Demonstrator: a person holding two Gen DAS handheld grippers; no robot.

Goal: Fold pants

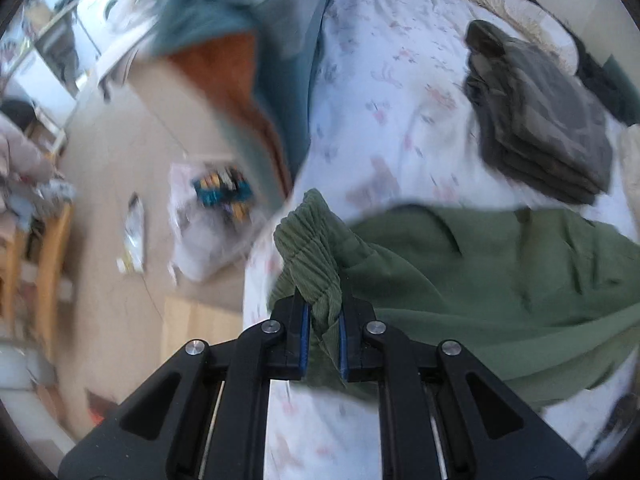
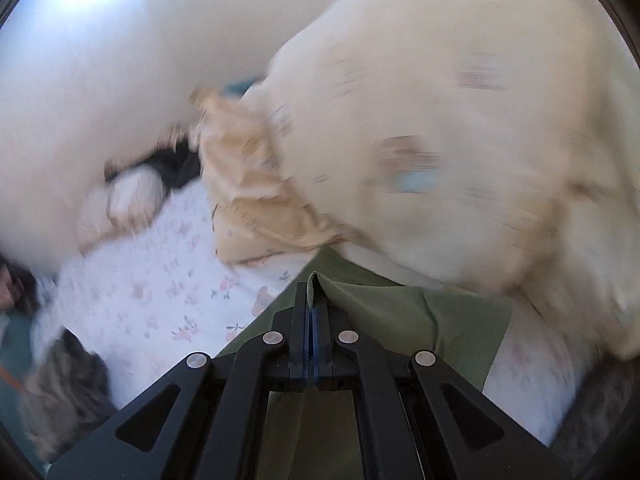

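Two grips were on, both tongs pinching the green pants (image 1: 500, 272) over the floral bedsheet (image 1: 380, 92). Left gripper (image 1: 323, 320) clamped the ribbed waistband (image 1: 308, 248), bunched between its pads. Right gripper (image 2: 312, 322) was pressed tight on a thin edge of the cloth. Dark folded clothes (image 1: 540, 120) sat stacked beyond. By my judgement no finished fold yet; most folding remained.

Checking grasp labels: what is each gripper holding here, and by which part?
Both hold the green pants. The left gripper clamps the ribbed elastic band; the right gripper pinches a thin folded edge, which part cannot be told.
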